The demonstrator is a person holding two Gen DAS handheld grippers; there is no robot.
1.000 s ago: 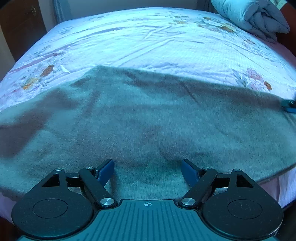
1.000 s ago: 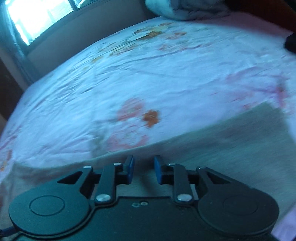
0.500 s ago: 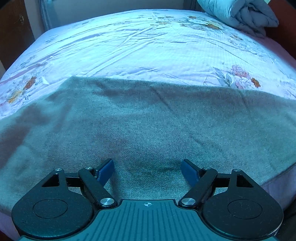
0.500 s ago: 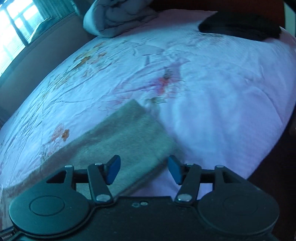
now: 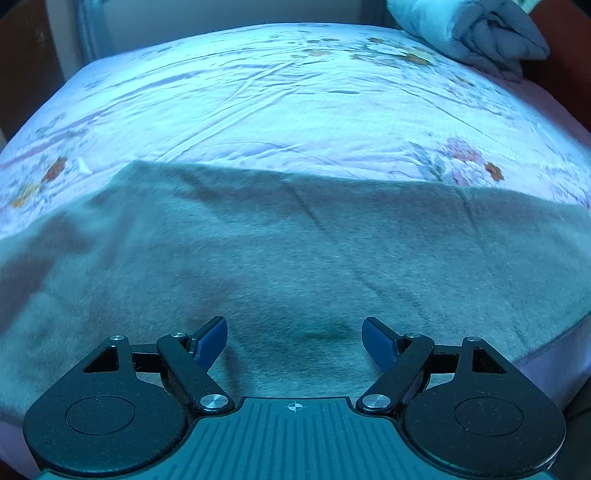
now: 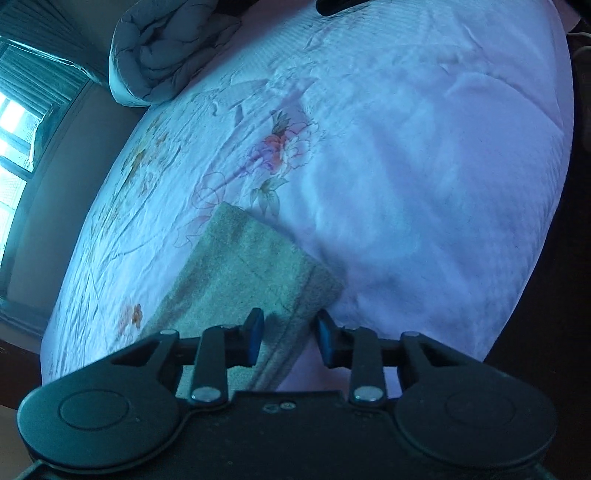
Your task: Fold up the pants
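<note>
Grey fleece pants lie flat along the near edge of the bed, stretched from left to right. My left gripper hovers over their middle, open wide, with the cloth lying below the pads and nothing pinched. In the right wrist view the leg end of the pants shows its hem. My right gripper straddles the near corner of that hem. Its jaws are closing with the cloth edge between them, and a gap still shows beside the right pad.
The bed carries a pale floral sheet. A rolled grey quilt lies at the far corner, also seen as the quilt. A dark item rests at the far bed edge. A window is at the left.
My right gripper travelled along the pants to the leg end and rolled. Its jaws opened wide, then narrowed around the hem corner. The left gripper shifted slightly and stayed open.
</note>
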